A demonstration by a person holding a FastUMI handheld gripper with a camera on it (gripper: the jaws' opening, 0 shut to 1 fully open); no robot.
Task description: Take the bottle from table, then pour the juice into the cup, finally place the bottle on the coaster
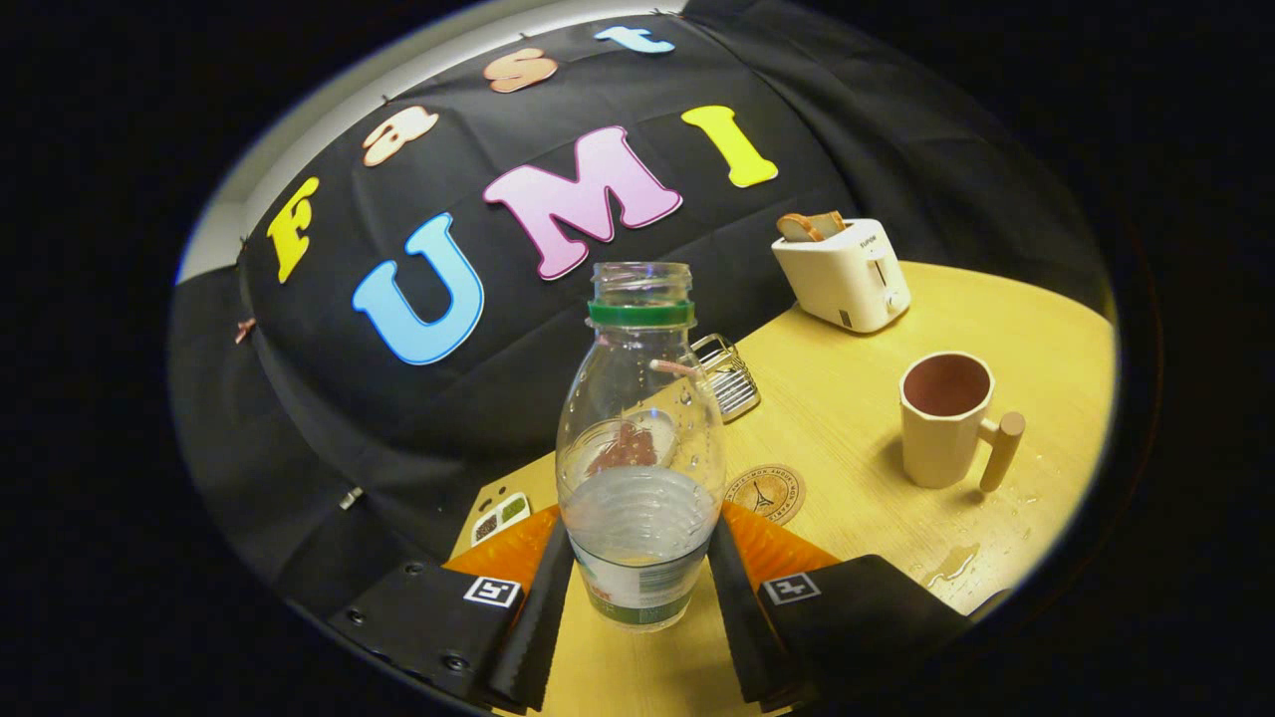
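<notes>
Bottle clamped between both jaws, open tabletop before the cup.

One claw is in sight, its two fingers closed against either side of the single bottle, which is uncapped and holds a little clear liquid. On the one wooden tabletop stand one cup with a single handle, one round coaster, one toaster with what looks like two slices of bread in its slots, one small wire rack, and one small tray with two compartments. Several wet patches lie near the cup.
</notes>
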